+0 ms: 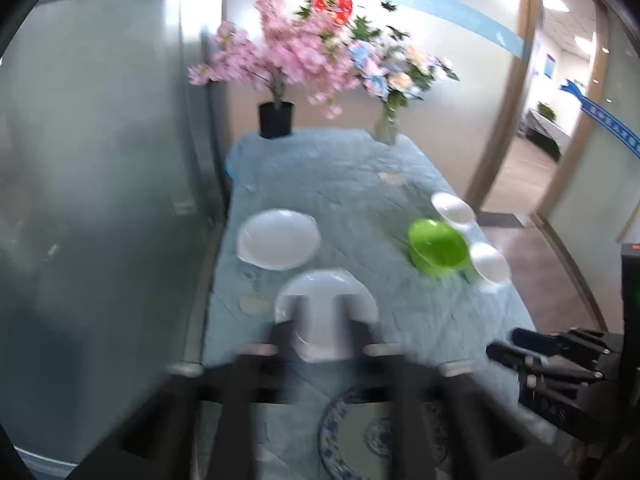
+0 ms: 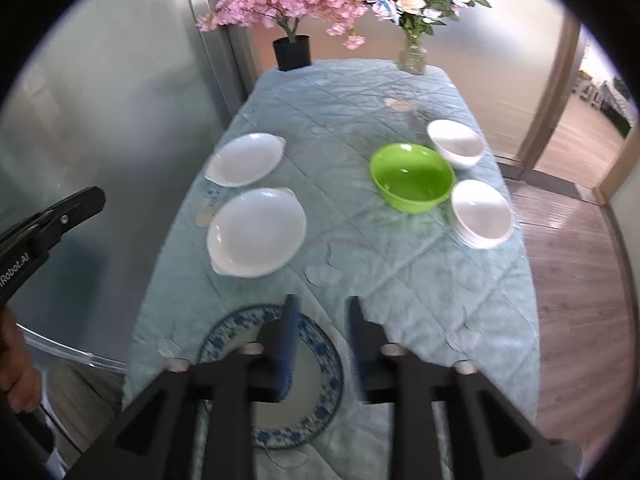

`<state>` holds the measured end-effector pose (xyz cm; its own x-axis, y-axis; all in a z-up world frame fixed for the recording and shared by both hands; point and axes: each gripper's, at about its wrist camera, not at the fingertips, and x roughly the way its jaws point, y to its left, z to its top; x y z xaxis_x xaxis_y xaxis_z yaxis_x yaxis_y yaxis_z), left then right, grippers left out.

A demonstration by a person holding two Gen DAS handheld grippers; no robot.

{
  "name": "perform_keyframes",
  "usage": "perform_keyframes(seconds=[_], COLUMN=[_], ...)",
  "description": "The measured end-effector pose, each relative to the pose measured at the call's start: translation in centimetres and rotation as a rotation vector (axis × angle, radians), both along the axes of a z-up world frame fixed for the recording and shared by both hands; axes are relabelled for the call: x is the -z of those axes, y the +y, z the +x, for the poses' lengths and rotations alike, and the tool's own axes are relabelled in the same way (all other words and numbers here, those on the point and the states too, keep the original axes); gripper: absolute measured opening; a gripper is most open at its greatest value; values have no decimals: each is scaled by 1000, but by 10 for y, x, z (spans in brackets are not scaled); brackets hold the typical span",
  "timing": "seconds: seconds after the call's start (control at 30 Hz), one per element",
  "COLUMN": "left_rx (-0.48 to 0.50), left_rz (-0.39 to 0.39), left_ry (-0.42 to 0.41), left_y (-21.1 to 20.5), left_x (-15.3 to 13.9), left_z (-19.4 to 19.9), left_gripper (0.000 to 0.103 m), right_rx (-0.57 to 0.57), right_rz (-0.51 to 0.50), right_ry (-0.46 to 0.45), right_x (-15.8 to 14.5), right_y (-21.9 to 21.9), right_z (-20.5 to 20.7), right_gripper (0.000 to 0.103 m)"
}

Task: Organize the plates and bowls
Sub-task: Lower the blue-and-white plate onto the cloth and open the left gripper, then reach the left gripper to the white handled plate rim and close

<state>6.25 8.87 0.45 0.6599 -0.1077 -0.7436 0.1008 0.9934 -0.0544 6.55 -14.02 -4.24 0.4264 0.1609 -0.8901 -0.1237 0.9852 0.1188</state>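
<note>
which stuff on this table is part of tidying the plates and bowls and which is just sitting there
For the job:
- two white handled dishes
- green plastic bowl
- two white bowls
- blue-patterned plate

Just there:
- pink blossom tree in black pot
- glass vase of flowers

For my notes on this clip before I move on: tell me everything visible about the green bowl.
The green bowl is a bright lime, glossy, plastic-looking round bowl with a thin rolled rim, deeper than the white dishes around it. It stands upright and looks empty on the pale blue quilted cloth, on the table's right side. A small white bowl sits just behind it and a white stack just to its right; whether they touch it is unclear. Neither gripper is near it.
</note>
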Motion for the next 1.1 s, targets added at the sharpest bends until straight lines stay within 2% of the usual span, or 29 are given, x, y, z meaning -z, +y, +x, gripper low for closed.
perform_keyframes(seconds=[0.03,0.07,0.13,0.3,0.5,0.63,0.8,0.83,0.9,0.97,1.03,1.1], left_rx=[-19,-34,-62,-30,82,156,169,170,182,194,211,216], left_rz=[-7,-33,-90,-151,-184,-160,-132,-138,-147,-148,-133,-120], left_ry=[-2,-34,-51,88,223,326,416,427,442,472,511,543], left_y=[6,12,26,47,49,35,29,27,25,23,19,17], left_x=[-2,-4,-3,26,83,133,185,194,204,216,225,232], left_z=[5,10,27,84,149,182,198,200,201,204,203,203], left_gripper=[100,101,103,102,102,102,101,101,99,95,83,73], right_rx=[-9,-8,-17,-57,-69,-80,-67,-59,-53,-44,-32,-25], right_rz=[19,37,31,141,222,181,178,173,153,128,147,152], right_ry=[6,-7,-17,9,132,191,226,236,253,280,313,298], right_x=[1,1,2,18,66,104,138,143,155,165,174,173], right_y=[-1,-3,-3,-6,10,31,44,45,47,49,49,49], right_z=[6,12,21,52,95,119,140,142,145,148,148,146], right_gripper=[100,102,102,102,102,102,92,87,68,52,45,39])
